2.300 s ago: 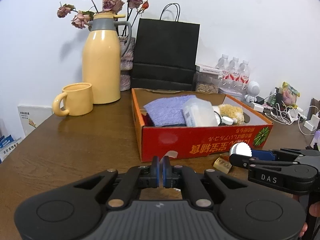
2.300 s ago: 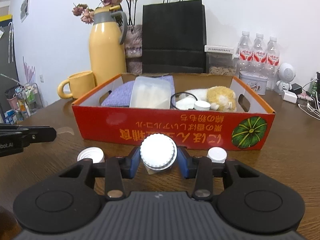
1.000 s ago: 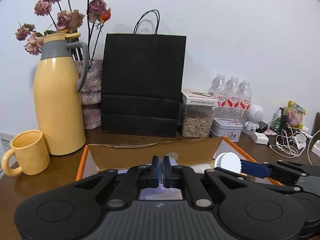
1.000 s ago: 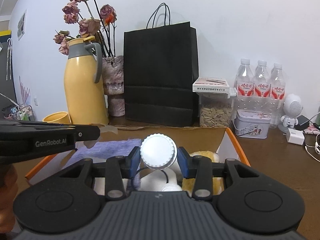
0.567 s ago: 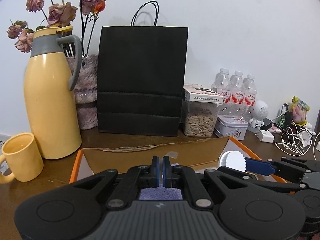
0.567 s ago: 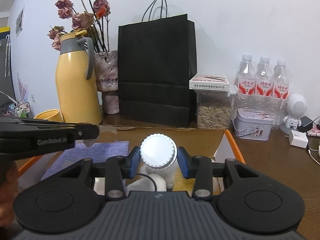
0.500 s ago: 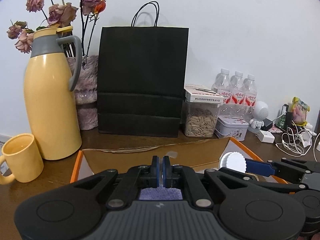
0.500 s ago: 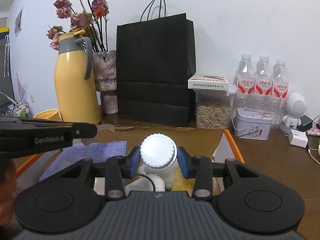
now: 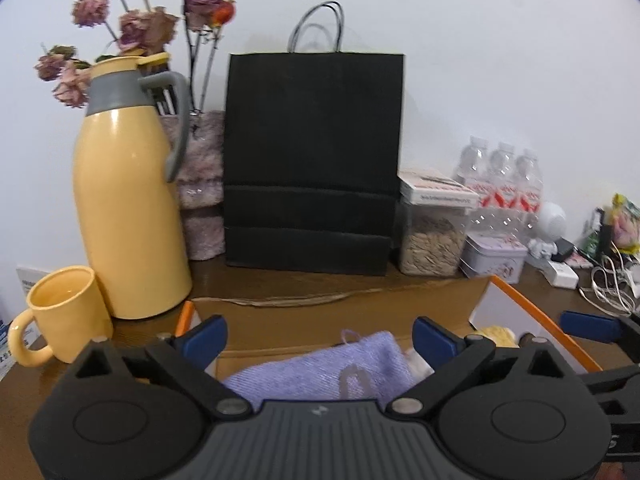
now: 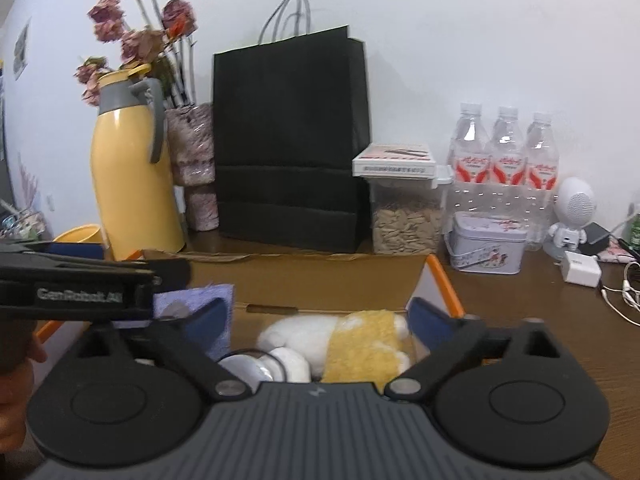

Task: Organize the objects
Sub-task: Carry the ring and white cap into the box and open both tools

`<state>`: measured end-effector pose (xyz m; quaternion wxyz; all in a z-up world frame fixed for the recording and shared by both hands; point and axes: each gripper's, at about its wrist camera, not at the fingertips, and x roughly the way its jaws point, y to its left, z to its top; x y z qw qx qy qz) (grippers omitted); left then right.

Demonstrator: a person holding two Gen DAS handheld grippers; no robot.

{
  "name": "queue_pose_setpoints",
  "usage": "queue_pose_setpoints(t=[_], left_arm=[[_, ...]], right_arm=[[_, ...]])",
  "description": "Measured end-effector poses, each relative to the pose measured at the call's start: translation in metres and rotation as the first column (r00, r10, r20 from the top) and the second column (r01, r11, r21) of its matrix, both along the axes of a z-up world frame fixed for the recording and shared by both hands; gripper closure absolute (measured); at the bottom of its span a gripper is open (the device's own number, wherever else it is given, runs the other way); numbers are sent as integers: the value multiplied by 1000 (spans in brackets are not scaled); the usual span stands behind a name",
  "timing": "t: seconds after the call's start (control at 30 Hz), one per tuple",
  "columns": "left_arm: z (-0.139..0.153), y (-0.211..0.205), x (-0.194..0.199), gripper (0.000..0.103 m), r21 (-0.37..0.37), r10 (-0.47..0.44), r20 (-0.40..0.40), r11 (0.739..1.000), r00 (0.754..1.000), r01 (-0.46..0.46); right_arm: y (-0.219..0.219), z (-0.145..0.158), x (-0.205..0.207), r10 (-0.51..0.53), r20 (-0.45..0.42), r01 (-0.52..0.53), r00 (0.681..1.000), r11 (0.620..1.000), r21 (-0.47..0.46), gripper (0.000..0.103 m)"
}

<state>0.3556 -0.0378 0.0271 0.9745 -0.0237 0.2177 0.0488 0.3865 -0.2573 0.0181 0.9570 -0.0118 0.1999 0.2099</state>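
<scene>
Both grippers hover over an open cardboard box with an orange rim (image 9: 520, 300) (image 10: 444, 280). My left gripper (image 9: 320, 338) has its jaws opening wide, with nothing between them; a purple cloth (image 9: 320, 368) lies in the box below it. My right gripper (image 10: 320, 316) is likewise opening and holds nothing. Under it lie a yellow and white plush toy (image 10: 360, 344) and a white round lid (image 10: 240, 366). The left gripper's black body (image 10: 80, 276) crosses the right wrist view at the left. One blue finger of the right gripper (image 9: 588, 326) shows in the left wrist view.
Behind the box stand a yellow jug (image 9: 128, 208), a yellow mug (image 9: 64, 312), a black paper bag (image 9: 312, 160), a jar of seeds (image 10: 404, 220), a tin (image 10: 484, 244) and water bottles (image 10: 504, 160). Cables and a charger (image 10: 580, 268) lie at the right.
Both grippers went from shut to wide open. The white lid has left the right gripper's fingers. Both hands edged slightly forward over the box.
</scene>
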Motion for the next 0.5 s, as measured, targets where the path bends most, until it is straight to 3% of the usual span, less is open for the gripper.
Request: queue_pose_setpoints(t=[0.5], left_arm=[[3, 3, -7, 3, -13, 13, 19, 1000, 1000, -13]], right_arm=[[-3, 0, -1, -6, -9, 6, 1000, 1000, -4, 0]])
